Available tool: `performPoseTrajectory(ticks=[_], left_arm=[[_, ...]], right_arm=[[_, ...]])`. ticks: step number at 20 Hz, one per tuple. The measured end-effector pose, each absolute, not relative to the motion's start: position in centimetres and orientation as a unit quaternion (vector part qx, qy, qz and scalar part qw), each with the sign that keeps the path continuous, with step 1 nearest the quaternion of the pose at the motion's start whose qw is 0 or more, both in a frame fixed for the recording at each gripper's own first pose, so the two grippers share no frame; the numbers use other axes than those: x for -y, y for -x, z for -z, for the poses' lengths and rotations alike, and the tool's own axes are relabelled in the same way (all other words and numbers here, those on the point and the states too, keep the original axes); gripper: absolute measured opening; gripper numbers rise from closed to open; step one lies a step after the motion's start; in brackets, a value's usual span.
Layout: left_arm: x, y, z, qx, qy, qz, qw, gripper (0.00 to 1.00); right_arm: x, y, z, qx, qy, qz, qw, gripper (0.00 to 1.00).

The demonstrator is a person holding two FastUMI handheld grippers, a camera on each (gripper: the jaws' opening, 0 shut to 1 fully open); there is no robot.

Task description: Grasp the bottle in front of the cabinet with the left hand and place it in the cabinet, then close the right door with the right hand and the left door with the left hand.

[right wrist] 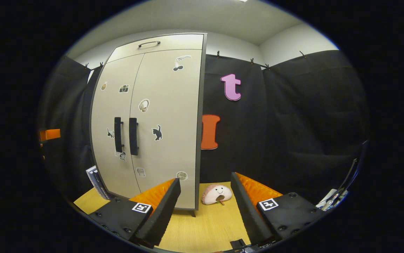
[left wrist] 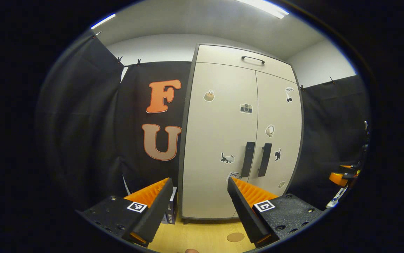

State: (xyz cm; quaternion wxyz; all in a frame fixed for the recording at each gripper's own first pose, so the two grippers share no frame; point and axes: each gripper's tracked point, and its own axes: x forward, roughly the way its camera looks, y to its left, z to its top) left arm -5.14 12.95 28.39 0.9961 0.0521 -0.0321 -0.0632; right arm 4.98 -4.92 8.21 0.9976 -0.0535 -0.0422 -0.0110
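Observation:
A tall pale cabinet (left wrist: 223, 140) stands on the wooden table, both doors shut and flush. Two dark vertical handles (left wrist: 247, 159) (left wrist: 265, 159) sit side by side at the seam. Stickers dot the doors. My left gripper (left wrist: 200, 186) is open, a short way back from the cabinet front, with nothing between its fingers. In the right gripper view the cabinet (right wrist: 159, 116) is to the left, its handles (right wrist: 118, 134) (right wrist: 133, 136) close together. My right gripper (right wrist: 205, 182) is open and empty, pointing past the cabinet's right corner. The other gripper (left wrist: 342, 175) shows at the far right edge of the left gripper view.
Books (left wrist: 172, 211) lean against the cabinet's left side, also seen as books (right wrist: 96, 182) in the right gripper view. A small smiling plush toy (right wrist: 217, 194) lies on the table (right wrist: 202, 228) by the cabinet's right corner. A round mark (left wrist: 235, 237) is on the table near my left fingers.

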Motion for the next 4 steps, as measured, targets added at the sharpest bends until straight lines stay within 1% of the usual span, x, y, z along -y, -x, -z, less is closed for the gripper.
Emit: performPoseTrajectory(ticks=[3,4], left_arm=[[-13.28,5.19,-28.65,0.037,-0.058,0.058,0.996,0.96],[-13.29,5.14,-28.74,0.038,-0.060,0.057,0.996,0.96]], right_arm=[[4.72,-5.14,-8.14,0.041,0.052,0.008,0.998,0.95],[4.71,-5.24,-8.08,0.041,0.051,0.008,0.998,0.89]])
